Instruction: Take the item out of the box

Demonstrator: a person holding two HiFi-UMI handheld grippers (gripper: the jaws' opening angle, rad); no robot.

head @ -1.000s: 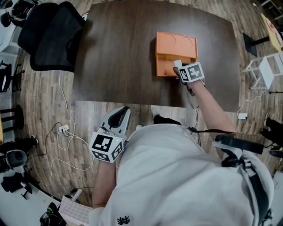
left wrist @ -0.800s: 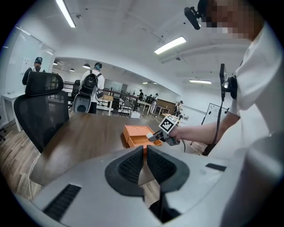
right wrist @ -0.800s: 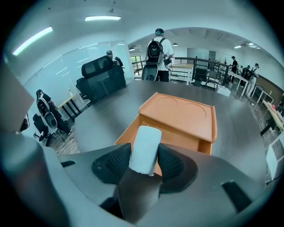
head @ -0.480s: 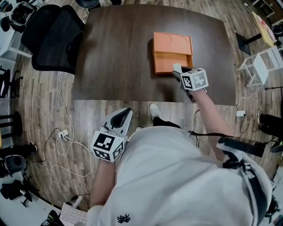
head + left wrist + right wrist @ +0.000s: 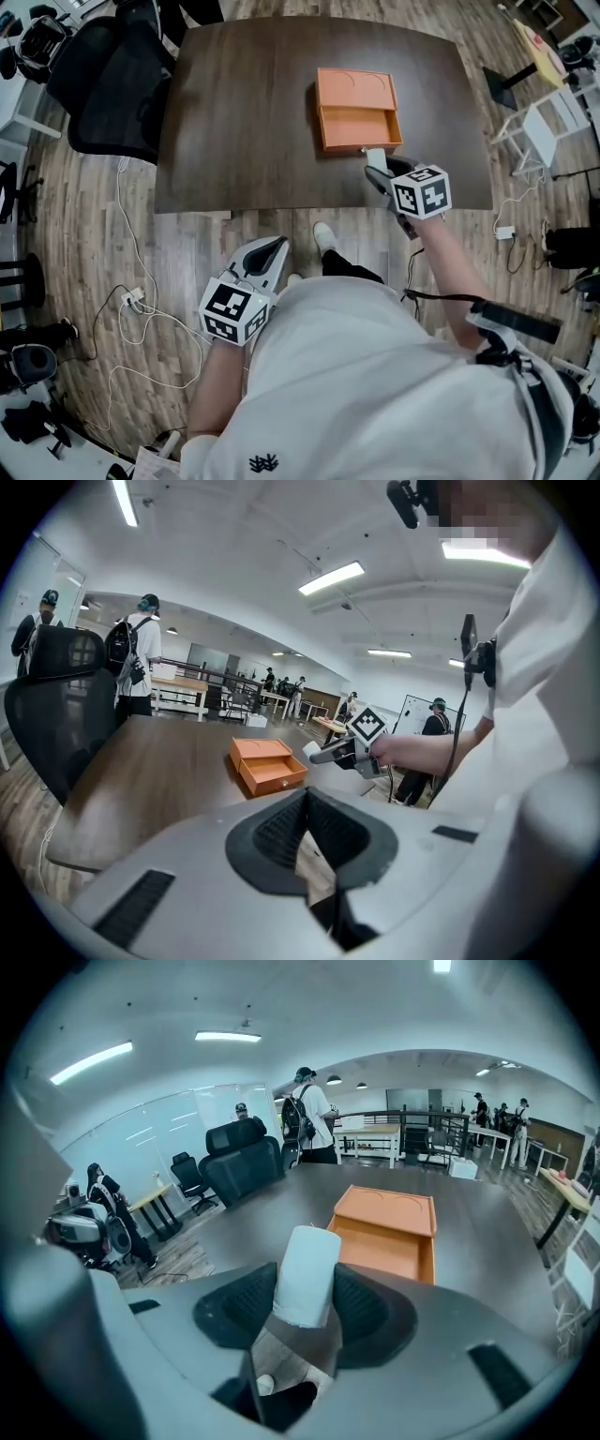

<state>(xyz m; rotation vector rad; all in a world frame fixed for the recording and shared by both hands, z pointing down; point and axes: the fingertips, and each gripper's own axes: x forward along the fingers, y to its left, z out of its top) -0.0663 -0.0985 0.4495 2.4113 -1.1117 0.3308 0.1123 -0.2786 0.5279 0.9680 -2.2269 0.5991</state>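
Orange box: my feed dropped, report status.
Right claw shut on white cylindrical roll, outside open orange drawer box. Left claw shut, empty. Nothing in the way.

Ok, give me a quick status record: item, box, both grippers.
item: white cylinder, clear of the box, held in the air just on the near side of the open drawer
right gripper: shut on the white cylinder
left gripper: jaws together, nothing between them, off the table by the person's side
orange box: on the dark table, drawer pulled open, nothing visible inside
task: item looks out of the box, not yet set down
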